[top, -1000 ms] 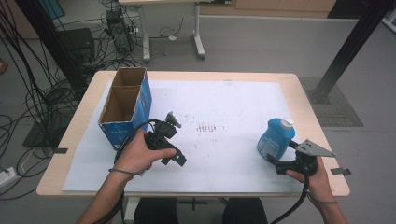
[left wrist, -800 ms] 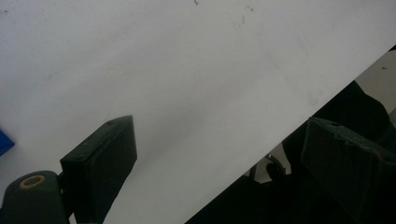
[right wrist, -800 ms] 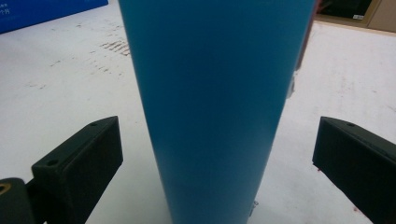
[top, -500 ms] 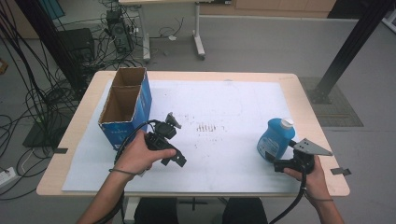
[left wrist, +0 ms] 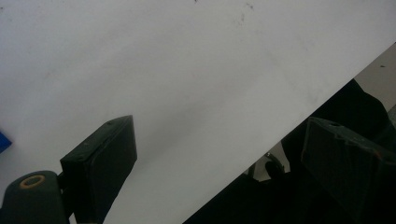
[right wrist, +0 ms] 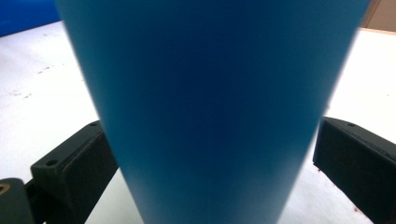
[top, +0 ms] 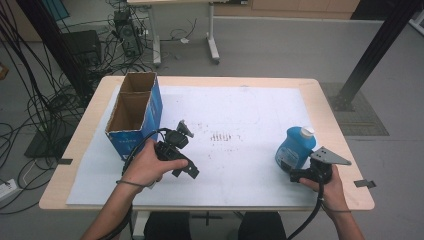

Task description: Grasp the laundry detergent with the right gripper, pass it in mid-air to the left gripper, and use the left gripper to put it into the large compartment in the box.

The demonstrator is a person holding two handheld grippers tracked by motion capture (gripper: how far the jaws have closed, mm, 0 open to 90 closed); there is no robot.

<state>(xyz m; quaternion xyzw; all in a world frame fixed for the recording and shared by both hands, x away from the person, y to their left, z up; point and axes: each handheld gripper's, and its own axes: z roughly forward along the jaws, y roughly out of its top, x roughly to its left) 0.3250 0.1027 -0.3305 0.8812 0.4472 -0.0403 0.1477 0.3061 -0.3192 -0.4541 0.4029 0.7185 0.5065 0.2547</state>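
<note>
The blue bottle (top: 294, 149) is standing upright on the white sheet near the right edge of the tabletop (top: 330, 105), its white cap pointing up, so its long axis is running straight up and down. The right gripper (top: 299, 172) is sitting just on the person's side of it, aimed level at the lower body. In the right gripper view the bottle (right wrist: 212, 107) is sitting squarely between the two black fingers (right wrist: 77, 168). The left one looks to be touching the wall, while a sliver of white is showing beside the right one; from here I cannot tell whether they are clamping yet. The left gripper (top: 181, 134) is resting well apart, beside the open blue cardboard box (top: 135, 116), its fingers (left wrist: 100, 163) standing wide with nothing but white paper between them. The right hand (top: 327, 187) is clearly the nearer one, and the squeeze should be coming across the bottle's width.
</note>
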